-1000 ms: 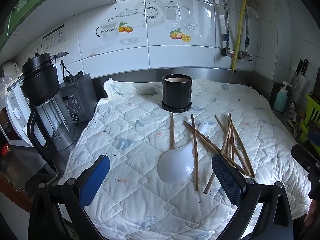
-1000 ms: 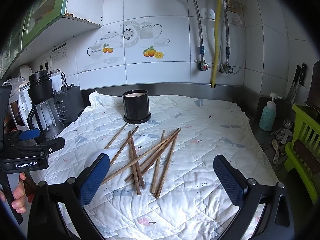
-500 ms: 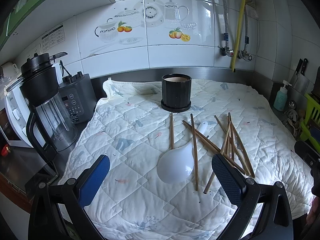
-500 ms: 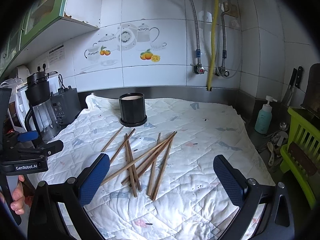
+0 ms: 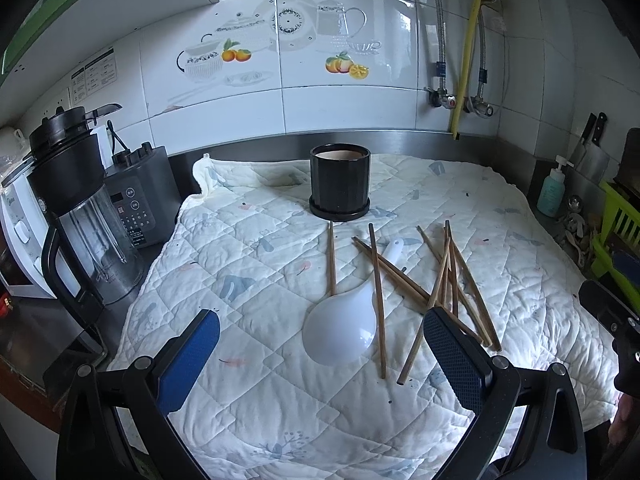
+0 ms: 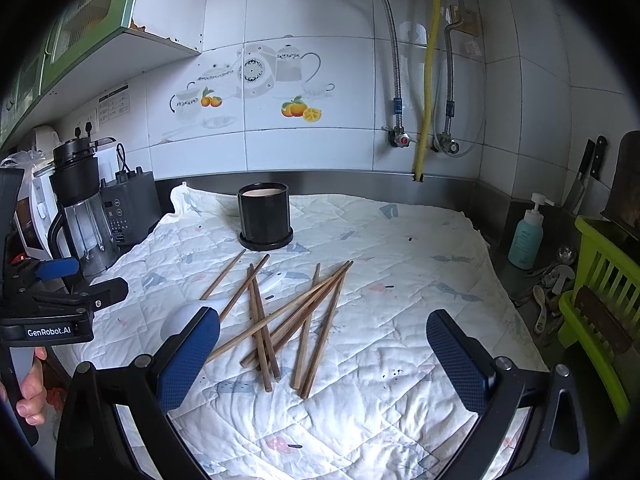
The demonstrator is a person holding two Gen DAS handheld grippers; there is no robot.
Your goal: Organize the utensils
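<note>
Several brown wooden chopsticks (image 5: 448,276) (image 6: 304,316) lie scattered and crossed on a white quilted cloth (image 5: 260,256) (image 6: 392,292). A white plastic rice spoon (image 5: 344,324) (image 6: 180,316) lies among them, bowl toward me. Behind them a black cylindrical holder (image 5: 340,184) (image 6: 265,216) stands upright on its saucer. My left gripper (image 5: 320,360) hovers open above the near cloth, just in front of the spoon, holding nothing. Open as well, my right gripper (image 6: 322,354) hangs over the near ends of the chopsticks; its left finger hides part of the spoon.
A blender (image 5: 76,208) (image 6: 80,208) and a grey appliance base (image 5: 140,196) stand at the left. At the right are a soap bottle (image 6: 526,236), a green rack (image 6: 600,300), knives on the wall (image 6: 588,168). Pipes run down the tiled wall.
Both cameras have shifted slightly, the right wrist view drifting a little. The utensils and holder lie as before; both grippers stay open.
</note>
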